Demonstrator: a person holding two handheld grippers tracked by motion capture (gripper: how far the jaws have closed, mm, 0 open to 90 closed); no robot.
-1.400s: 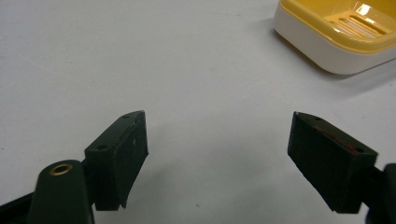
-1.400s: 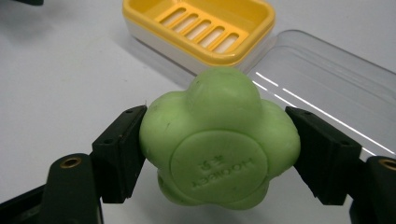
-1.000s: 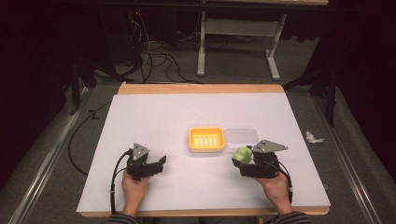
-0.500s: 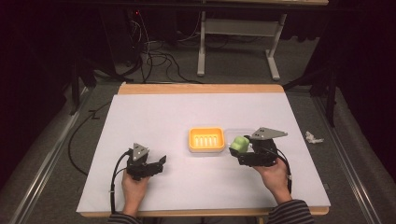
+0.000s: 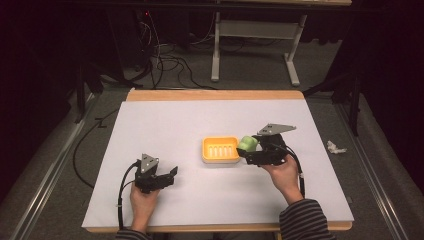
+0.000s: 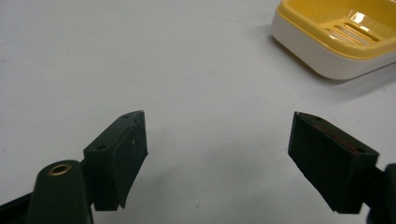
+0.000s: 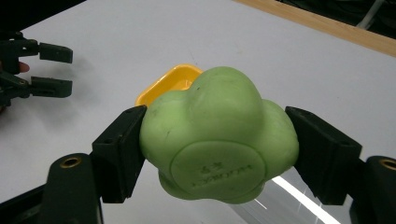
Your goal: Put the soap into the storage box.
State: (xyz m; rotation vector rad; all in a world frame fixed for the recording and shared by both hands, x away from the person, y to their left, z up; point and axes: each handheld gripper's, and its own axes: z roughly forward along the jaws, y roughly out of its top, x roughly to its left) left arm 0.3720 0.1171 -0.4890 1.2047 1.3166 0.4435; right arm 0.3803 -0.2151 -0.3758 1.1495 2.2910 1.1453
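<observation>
Between the two black jaws of your right gripper (image 7: 215, 154) sits a lumpy green toy (image 7: 219, 135), squeezed from both sides so that each jaw presses against its flank; its flat round base, with faint raised lettering too small to read, faces the camera that rides on that gripper. From the high view, your right gripper (image 5: 250, 150) carries the green toy (image 5: 247, 143) at the right end of the yellow soap dish (image 5: 220, 148), the toy touching or just over the dish's rim; you cannot tell from these views whether it rests on the rim or hangs free above it. Behind the toy in the right gripper view, a corner of the yellow soap dish (image 7: 163, 84) peeks out, and a clear plastic lid (image 7: 289, 205) glints on the table below the jaws. Your left gripper (image 5: 170, 175) rests low over the white table cover (image 5: 165, 120), well apart from the dish and nearer your edge of the table, with your hand wrapped around its body. Its jaws stand wide apart with nothing between them but bare white surface, as the left gripper view (image 6: 219, 154) shows plainly, and the soap dish (image 6: 341, 37) lies ahead of it and off to one side, its slotted yellow tray seated in a white base.
</observation>
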